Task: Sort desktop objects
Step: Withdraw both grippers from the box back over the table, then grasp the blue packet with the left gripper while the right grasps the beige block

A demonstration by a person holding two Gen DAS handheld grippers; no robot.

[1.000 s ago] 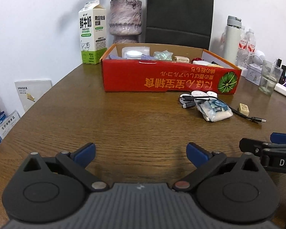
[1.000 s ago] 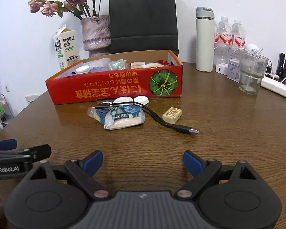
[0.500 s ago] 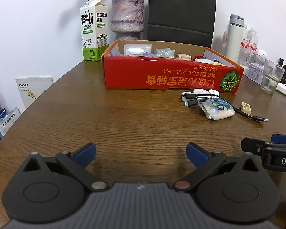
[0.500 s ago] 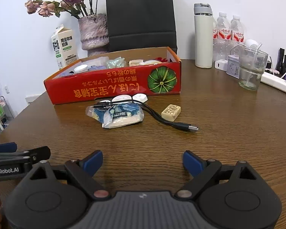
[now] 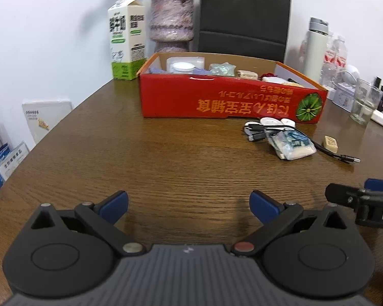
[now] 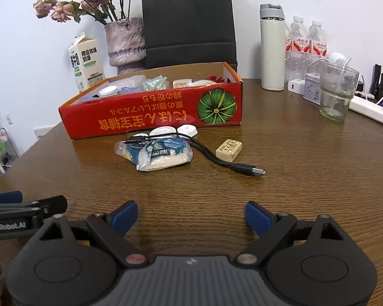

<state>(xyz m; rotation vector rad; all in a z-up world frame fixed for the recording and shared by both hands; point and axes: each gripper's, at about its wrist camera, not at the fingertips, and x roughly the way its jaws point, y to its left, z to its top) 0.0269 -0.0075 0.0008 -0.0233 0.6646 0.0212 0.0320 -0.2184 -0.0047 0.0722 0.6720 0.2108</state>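
Your left gripper (image 5: 189, 204) and right gripper (image 6: 190, 215) hover low over the wooden table (image 6: 306, 168), jaws spread wide and empty. Ahead, a snack packet (image 6: 163, 154), black cable (image 6: 224, 163), tan eraser (image 6: 228, 150) and white discs (image 6: 163, 130) lie just before the red box (image 6: 153, 117).
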